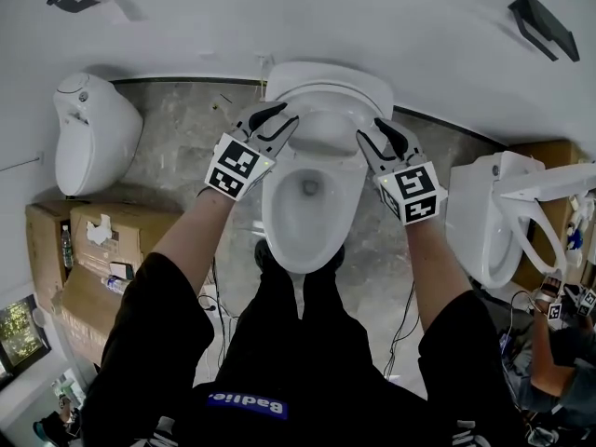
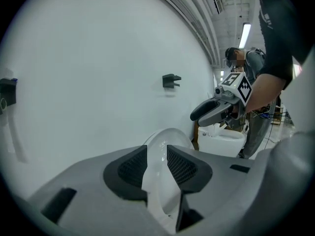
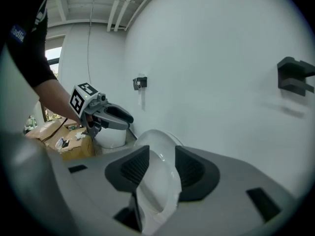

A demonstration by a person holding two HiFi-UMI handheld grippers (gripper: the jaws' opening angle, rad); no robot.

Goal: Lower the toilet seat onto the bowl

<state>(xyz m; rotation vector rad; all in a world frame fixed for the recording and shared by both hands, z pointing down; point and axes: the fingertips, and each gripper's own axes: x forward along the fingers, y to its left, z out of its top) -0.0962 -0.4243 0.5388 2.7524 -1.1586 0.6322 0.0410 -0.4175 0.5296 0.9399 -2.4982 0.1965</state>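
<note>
Seat point(image 1: 326, 82) raised at bowl point(image 1: 277, 222) rear, not yet down. Left gripper point(image 1: 287, 119) and right gripper point(image 1: 374, 130) spread, straddling seat edges, one each side of bowl, pads apparently not pressing. Paired placement likely for level, controlled lowering.

Bright even indoor light, ceiling tube point(image 2: 244, 35) glowing, soft shadows on white wall point(image 1: 307, 17), strong fisheye bending, dark corners
</note>
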